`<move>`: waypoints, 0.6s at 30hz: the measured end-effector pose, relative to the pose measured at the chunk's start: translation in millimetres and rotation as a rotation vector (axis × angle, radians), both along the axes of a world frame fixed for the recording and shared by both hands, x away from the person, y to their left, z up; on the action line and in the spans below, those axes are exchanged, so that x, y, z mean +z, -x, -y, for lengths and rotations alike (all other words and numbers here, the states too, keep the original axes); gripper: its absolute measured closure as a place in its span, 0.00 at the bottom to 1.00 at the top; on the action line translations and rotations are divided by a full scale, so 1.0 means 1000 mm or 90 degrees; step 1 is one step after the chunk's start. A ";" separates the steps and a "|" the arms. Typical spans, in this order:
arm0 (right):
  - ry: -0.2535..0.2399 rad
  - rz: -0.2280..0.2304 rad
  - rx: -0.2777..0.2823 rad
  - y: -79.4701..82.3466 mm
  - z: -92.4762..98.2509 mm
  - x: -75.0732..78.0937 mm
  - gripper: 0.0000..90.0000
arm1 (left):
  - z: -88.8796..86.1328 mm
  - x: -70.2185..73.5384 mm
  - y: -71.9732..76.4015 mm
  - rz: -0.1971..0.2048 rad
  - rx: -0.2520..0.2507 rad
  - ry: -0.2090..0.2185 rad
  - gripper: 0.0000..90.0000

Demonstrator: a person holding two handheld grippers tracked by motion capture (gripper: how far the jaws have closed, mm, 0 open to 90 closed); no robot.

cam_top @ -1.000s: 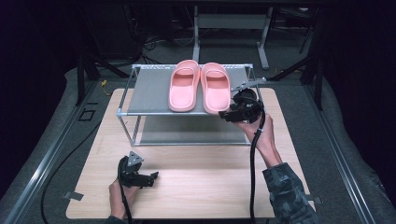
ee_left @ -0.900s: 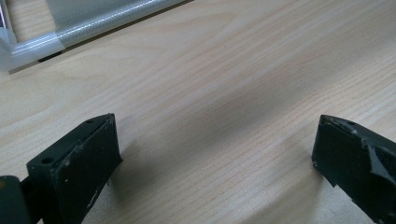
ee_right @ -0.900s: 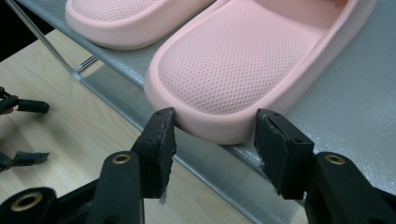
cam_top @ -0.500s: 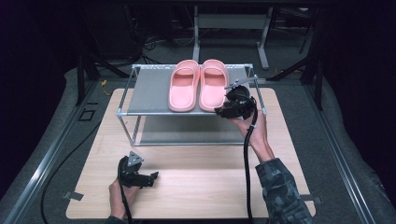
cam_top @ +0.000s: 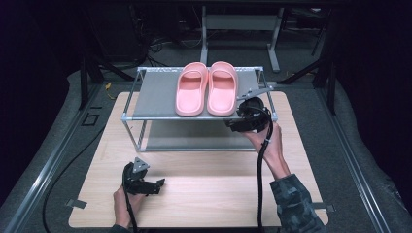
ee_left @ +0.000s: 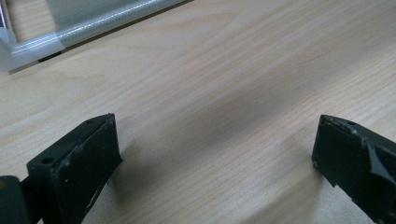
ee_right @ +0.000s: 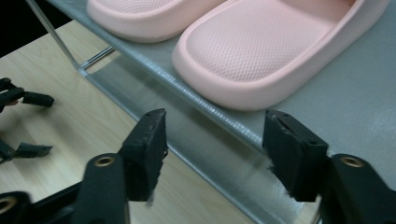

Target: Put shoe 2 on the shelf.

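Room: dark all round me, with cables on grey flooring and a pale wooden table (cam_top: 204,194) lit in the middle.
Right claw: my right gripper (cam_top: 236,124) hangs at the front right edge of the shelf; its jaws have just been opening and stand apart with nothing pressed between them.
Right claw, close up: in the right gripper view the right gripper (ee_right: 212,144) has its two black blocky pads either side of the shelf's front rail.
Slipper nearest: the right slipper (ee_right: 275,51) lies just beyond my jaws, its rounded end toward me, not touching them.
Slipper texture: soft pink moulded foam, fine dimpled grain on top, thick smooth rim.
Pair: the right slipper (cam_top: 222,89) and the left slipper (cam_top: 190,90) sit side by side on top, touching.
Shelf: a rack (cam_top: 155,92) with a flat matte grey deck, thin pale metal tube frame, and a second grey level beneath.
Left claw: my left gripper (cam_top: 158,185) rests low over the table's near left part, well apart from the rack.
Left claw, close up: the left gripper (ee_left: 212,154) has its jaws wide and empty above bare, fine-grained wood.
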State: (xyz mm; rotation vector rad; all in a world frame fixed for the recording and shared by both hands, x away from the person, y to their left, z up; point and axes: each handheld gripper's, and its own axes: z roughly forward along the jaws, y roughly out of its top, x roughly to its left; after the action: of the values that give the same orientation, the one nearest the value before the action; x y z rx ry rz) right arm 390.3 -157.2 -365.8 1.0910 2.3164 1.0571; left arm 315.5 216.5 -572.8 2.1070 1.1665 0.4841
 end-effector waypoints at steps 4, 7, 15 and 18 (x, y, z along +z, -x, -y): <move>0.006 -0.003 0.008 0.012 0.004 -0.005 0.30 | 0.000 0.000 0.000 -0.001 0.000 0.000 0.01; 0.017 0.007 0.009 0.024 0.008 -0.013 0.24 | 0.000 0.000 0.000 0.000 0.000 -0.001 0.01; 0.019 0.010 -0.006 0.050 0.029 -0.046 0.19 | 0.000 0.000 0.000 0.000 0.000 0.000 0.01; 0.014 0.002 -0.004 0.054 0.034 -0.055 0.19 | 0.000 0.000 0.000 -0.001 0.000 0.000 0.01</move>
State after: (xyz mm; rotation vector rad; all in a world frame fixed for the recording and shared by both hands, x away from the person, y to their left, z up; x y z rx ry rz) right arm 336.1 -191.5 -420.6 1.0865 2.3151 1.0278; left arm 315.5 216.5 -572.6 2.1081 1.1667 0.4827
